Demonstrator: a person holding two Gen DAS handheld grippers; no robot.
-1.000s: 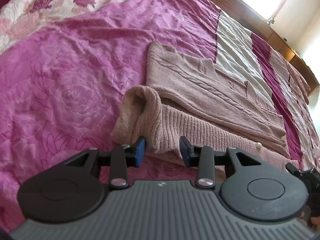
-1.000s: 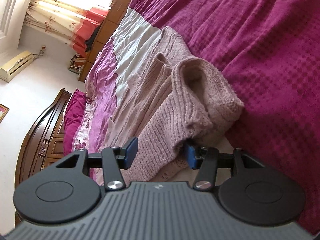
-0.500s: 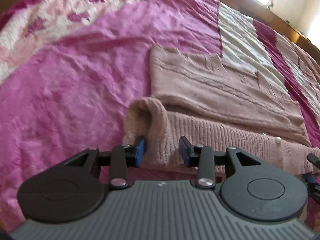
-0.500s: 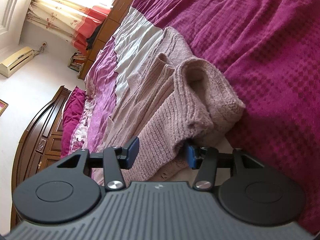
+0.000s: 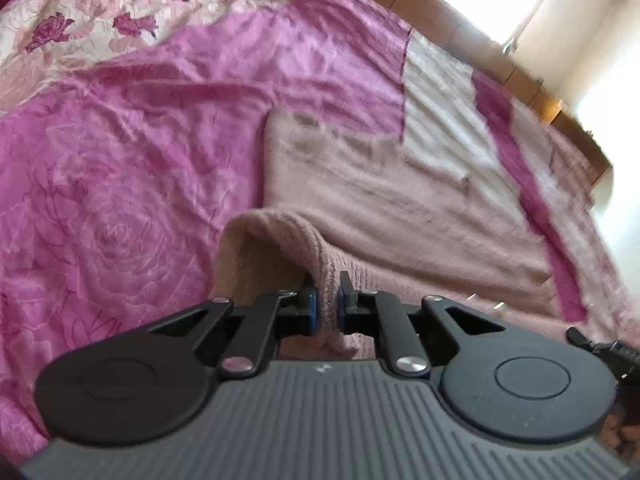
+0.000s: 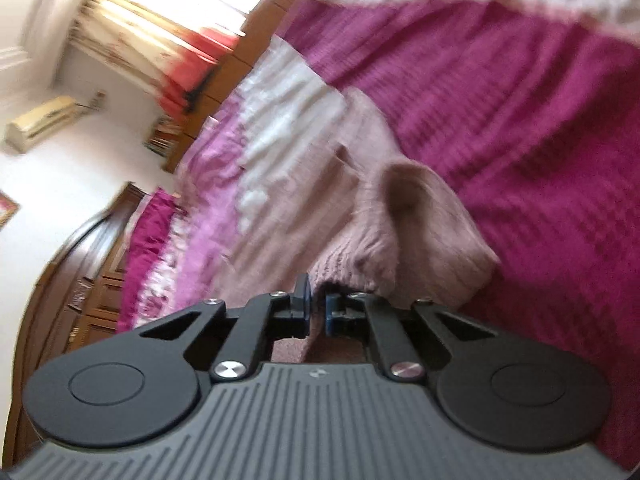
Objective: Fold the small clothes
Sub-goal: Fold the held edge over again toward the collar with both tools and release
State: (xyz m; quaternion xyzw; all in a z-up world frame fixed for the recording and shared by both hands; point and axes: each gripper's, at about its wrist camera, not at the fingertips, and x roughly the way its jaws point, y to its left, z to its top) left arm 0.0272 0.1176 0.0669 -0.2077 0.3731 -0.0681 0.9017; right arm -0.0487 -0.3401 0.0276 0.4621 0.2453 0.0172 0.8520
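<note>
A dusty pink knitted sweater (image 5: 400, 208) lies spread on the bed, its near ribbed edge bunched into a raised fold. My left gripper (image 5: 325, 304) is shut on that ribbed edge at the sweater's left corner. In the right wrist view the same sweater (image 6: 360, 220) runs away from me, with a sleeve opening gaping beside the fingers. My right gripper (image 6: 316, 308) is shut on the ribbed edge at the other corner. The right gripper's tip also shows at the far right of the left wrist view (image 5: 600, 350). Both views are blurred by motion.
The bed cover is pink floral satin (image 5: 120, 168) on the left and dark magenta towelling (image 6: 540, 128) on the right, with a white stripe (image 5: 436, 116) between. A wooden bed frame (image 5: 460, 36), a carved headboard (image 6: 80, 280), curtains (image 6: 160, 44) and a wall heater unit (image 6: 40, 124) lie beyond.
Both grippers have closed from open onto the sweater's ribbed edge. Both cameras have shifted and the views are now blurred, with the gripped edge drawn up.
</note>
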